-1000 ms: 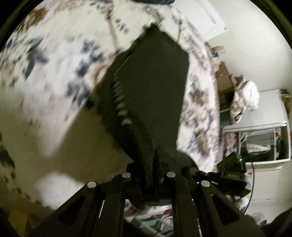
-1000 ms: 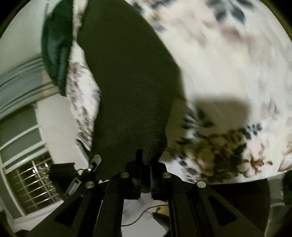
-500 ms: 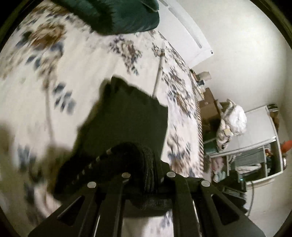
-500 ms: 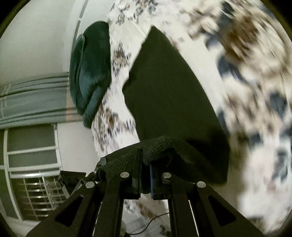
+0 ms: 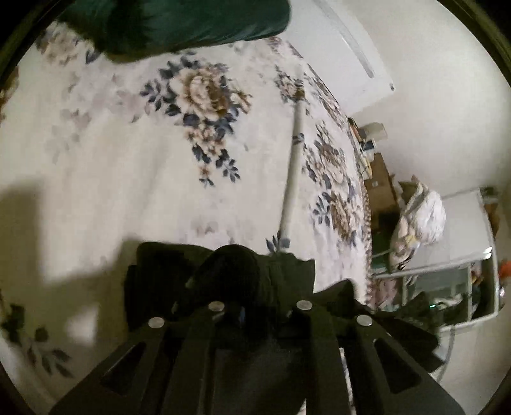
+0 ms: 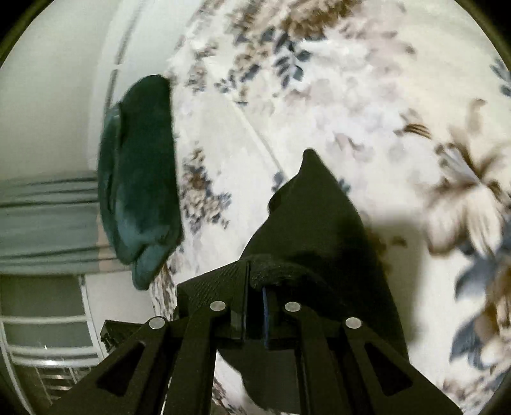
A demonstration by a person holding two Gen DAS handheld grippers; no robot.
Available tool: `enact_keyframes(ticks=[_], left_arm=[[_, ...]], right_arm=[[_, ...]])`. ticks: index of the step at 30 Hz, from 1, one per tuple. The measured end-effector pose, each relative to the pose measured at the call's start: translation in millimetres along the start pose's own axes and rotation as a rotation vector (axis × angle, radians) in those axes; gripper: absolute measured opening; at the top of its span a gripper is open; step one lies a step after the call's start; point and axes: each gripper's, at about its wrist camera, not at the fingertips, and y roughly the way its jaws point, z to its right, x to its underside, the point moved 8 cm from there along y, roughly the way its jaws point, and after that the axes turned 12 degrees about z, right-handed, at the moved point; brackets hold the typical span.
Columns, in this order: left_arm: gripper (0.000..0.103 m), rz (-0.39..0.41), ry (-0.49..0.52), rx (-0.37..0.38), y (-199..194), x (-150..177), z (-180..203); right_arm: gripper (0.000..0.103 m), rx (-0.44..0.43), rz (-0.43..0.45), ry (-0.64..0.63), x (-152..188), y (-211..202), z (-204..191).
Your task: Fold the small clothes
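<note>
A black knit garment (image 5: 159, 281) lies on the floral bedsheet (image 5: 143, 166), doubled over on itself, its ribbed hem bunched over the tips of my left gripper (image 5: 255, 287). That gripper's jaws are opening with the hem still lying between them. In the right wrist view the same garment (image 6: 319, 217) stretches away to a pointed corner. Its hem is draped across the tips of my right gripper (image 6: 255, 281). The right jaws are opening too, a narrow gap showing below the cloth.
A dark green bundle of cloth (image 5: 179, 22) (image 6: 140, 178) lies at the far edge of the bed. A thin white pole (image 5: 295, 153) lies on the sheet. Beyond the bed's right side stand boxes, a white bag (image 5: 421, 217) and a cabinet. A curtain (image 6: 48, 217) hangs at left.
Both grippers have swept across the bed toward the green bundle, carrying the hem over the garment. The cloth was hanging long; now it lies short and doubled.
</note>
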Motion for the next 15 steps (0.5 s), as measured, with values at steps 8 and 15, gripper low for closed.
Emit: enact_keyframes(ticks=[8,15], left_arm=[[0.045,0.126,-0.116,0.032,-43.0,-4.9,-35.5],[0.05,0.005,0.249,-0.19,9.7,-1.2,-32.4]], right_arm=[[0.059,0.055,0.028,-0.235,5.9,-8.4,4.2],[0.059,0.215,0.014,-0.432,9.8,27.3,21.4]])
